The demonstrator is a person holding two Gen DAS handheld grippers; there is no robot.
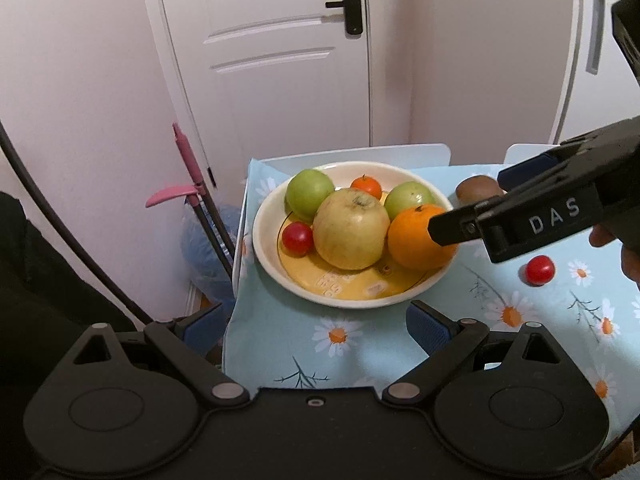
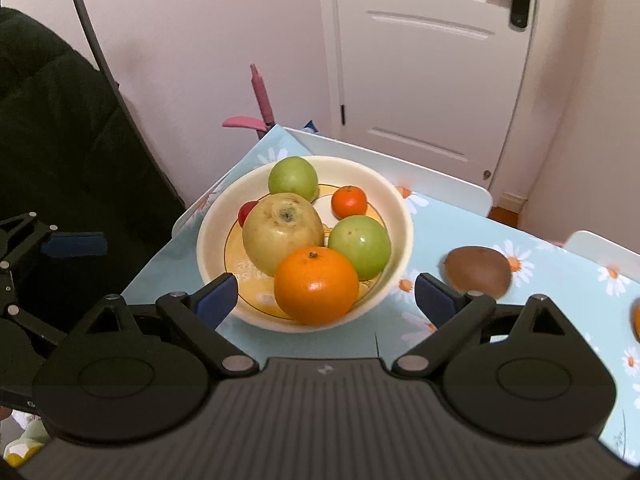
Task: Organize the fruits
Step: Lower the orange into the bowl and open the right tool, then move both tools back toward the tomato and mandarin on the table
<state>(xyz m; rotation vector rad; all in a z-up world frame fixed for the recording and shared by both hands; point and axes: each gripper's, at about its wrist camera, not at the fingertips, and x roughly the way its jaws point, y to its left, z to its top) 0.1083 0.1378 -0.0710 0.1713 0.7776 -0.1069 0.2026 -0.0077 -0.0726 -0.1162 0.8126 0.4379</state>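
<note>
Risk entry: orange (image 2: 316,285) is being left perched at the bowl (image 2: 404,216) rim between the released, empty right claw (image 2: 326,294) pads, where it could be nudged out onto the table (image 2: 540,280); left claw (image 1: 314,322) is also being held open.

The red cherry tomato (image 2: 248,213) in the bowl (image 2: 400,216) is largely hidden behind the yellow-green apple (image 2: 282,232) in the right wrist view. An orange fruit (image 2: 636,322) at that view's right edge is cut off and blurred; its kind cannot be determined. In the left wrist view the right gripper (image 1: 436,232) covers part of the large orange (image 1: 412,240) and part of the kiwi (image 1: 478,190); only one finger shows.
</note>
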